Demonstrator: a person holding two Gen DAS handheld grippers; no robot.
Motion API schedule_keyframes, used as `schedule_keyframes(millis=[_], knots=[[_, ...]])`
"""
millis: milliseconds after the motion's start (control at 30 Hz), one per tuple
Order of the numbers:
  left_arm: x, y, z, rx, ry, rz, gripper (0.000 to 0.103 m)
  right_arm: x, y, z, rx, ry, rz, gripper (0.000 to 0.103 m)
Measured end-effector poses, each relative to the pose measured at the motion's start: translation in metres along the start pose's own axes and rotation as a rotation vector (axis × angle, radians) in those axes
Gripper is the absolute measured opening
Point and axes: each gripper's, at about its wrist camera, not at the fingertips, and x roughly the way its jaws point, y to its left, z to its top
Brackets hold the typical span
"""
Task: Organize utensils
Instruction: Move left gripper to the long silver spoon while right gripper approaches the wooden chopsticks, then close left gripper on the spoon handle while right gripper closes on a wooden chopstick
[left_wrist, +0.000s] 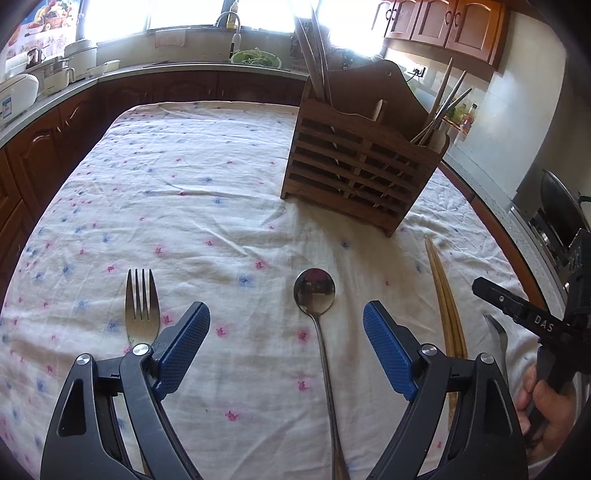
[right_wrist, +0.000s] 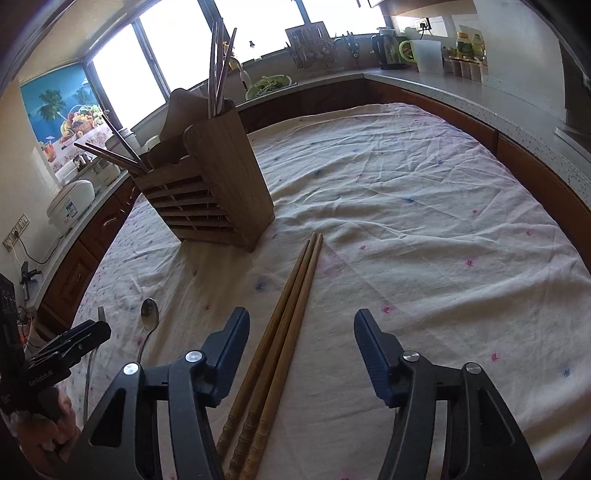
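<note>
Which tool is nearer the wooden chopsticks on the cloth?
Right. The right tool is open with the wooden chopsticks between its fingers; the left tool straddles the spoon beside them.

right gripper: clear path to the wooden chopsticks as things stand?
Probably yes. The wooden chopsticks lie flat on the tablecloth between the right gripper's open jaws, nearer its left finger. Nothing covers them; the utensil holder stands well beyond.
</note>
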Motion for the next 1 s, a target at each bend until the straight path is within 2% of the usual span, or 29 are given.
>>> schedule_keyframes(millis=[67, 167, 200, 533, 600, 667, 700, 833, 1000], knots=[[0.007, 0.000, 0.005, 0.009, 0.014, -0.008, 0.077, 0.008, 0.001, 0.005, -0.006, 0.013, -0.014, 0.042], [0.018, -0.002, 0.010, 0.025, 0.036, -0.013, 0.069, 0.021, -0.001, 0.013, -0.003, 0.038, -0.023, 0.031], [0.022, -0.003, 0.012, 0.029, 0.040, -0.015, 0.065, 0.025, -0.002, 0.015, -0.003, 0.047, -0.026, 0.030], [0.053, -0.015, 0.020, 0.095, 0.102, -0.042, 0.049, 0.056, 0.003, 0.027, -0.051, 0.114, -0.075, 0.016], [0.060, -0.019, 0.018, 0.108, 0.123, -0.044, 0.039, 0.059, 0.005, 0.029, -0.065, 0.117, -0.084, 0.015], [0.062, -0.023, 0.017, 0.132, 0.113, -0.030, 0.038, 0.062, 0.008, 0.030, -0.086, 0.119, -0.098, 0.010], [0.063, -0.025, 0.017, 0.146, 0.111, -0.024, 0.032, 0.061, 0.009, 0.029, -0.092, 0.121, -0.097, 0.010], [0.061, -0.027, 0.015, 0.172, 0.111, -0.026, 0.032, 0.055, 0.012, 0.021, -0.118, 0.133, -0.077, 0.008], [0.052, -0.020, 0.010, 0.144, 0.131, -0.031, 0.033, 0.041, 0.010, 0.007, -0.110, 0.149, -0.041, 0.007]])
